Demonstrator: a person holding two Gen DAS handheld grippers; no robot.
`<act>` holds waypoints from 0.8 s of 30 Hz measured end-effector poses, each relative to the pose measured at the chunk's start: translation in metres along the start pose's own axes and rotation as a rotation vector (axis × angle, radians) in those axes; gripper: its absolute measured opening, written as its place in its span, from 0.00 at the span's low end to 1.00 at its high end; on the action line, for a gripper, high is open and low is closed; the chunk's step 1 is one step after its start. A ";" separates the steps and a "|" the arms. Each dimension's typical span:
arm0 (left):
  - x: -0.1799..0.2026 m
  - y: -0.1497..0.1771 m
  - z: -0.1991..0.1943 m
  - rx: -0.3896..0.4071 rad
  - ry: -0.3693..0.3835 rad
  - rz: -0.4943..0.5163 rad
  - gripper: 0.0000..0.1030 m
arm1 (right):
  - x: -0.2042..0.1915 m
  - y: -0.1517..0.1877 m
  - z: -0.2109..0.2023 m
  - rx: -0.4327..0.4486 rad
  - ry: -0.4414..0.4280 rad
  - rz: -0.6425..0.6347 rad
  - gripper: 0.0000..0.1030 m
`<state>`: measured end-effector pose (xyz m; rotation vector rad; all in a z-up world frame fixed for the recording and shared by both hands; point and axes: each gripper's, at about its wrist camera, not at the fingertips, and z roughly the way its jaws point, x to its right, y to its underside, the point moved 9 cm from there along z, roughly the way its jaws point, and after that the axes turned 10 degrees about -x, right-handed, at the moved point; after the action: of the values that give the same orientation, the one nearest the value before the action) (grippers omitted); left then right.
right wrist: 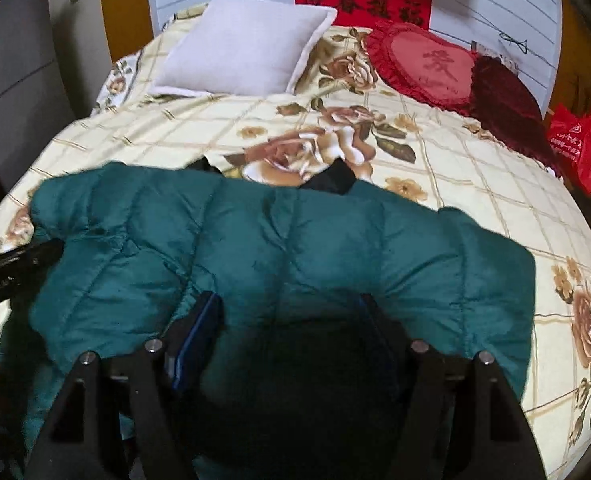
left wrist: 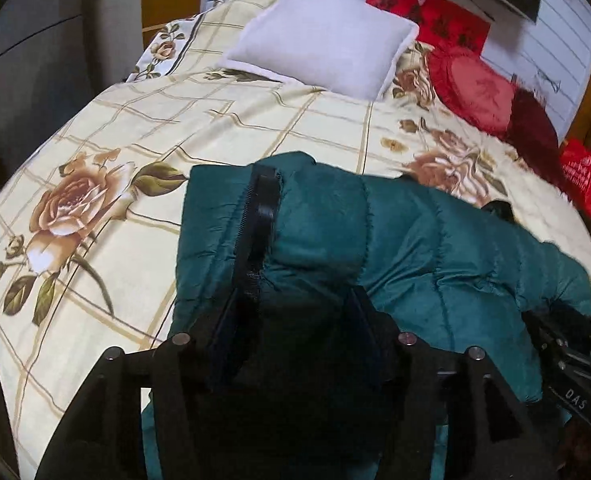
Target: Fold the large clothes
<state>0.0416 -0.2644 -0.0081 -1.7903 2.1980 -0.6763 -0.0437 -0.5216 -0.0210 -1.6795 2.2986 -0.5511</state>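
Sprawling across a floral bedspread [right wrist: 475, 184], a teal puffer jacket [right wrist: 295, 248] lies partly folded near the bed's foot. Both grippers tilt steeply down over it: the right gripper [right wrist: 291, 332] has its fingers spread wide with padded fabric bulging between them, the left gripper [left wrist: 291, 332] has its fingers apart, straddling the zipper [left wrist: 255, 232] edge. A white pillow [right wrist: 247, 48] and a red heart cushion [right wrist: 431, 68] rest at the head.

Teal jacket [left wrist: 435, 240]: near hem lost in shadow btwn left tongs [left wrist: 291, 336], whether pads press it can't tell. Same w/ right tongs [right wrist: 291, 332]. Black bit [right wrist: 331, 180] behind jacket mostly hidden. Red bag [right wrist: 575, 148] print too small to read.
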 end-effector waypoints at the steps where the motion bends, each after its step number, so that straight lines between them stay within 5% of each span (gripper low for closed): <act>1: 0.002 0.001 0.002 0.003 -0.009 0.014 0.38 | 0.001 0.001 0.002 -0.002 -0.004 0.009 0.71; 12: 0.003 0.003 0.008 0.002 -0.018 0.029 0.40 | -0.005 0.015 -0.050 0.037 -0.074 0.009 0.71; 19: 0.002 0.002 0.010 0.018 -0.022 0.035 0.44 | -0.008 0.042 -0.021 0.001 0.016 -0.055 0.73; 24: 0.003 0.003 0.012 0.021 -0.020 0.038 0.45 | -0.004 0.038 -0.026 -0.017 -0.028 -0.039 0.73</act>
<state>0.0442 -0.2689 -0.0195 -1.7331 2.1974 -0.6679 -0.0860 -0.5032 -0.0143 -1.7322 2.2612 -0.5142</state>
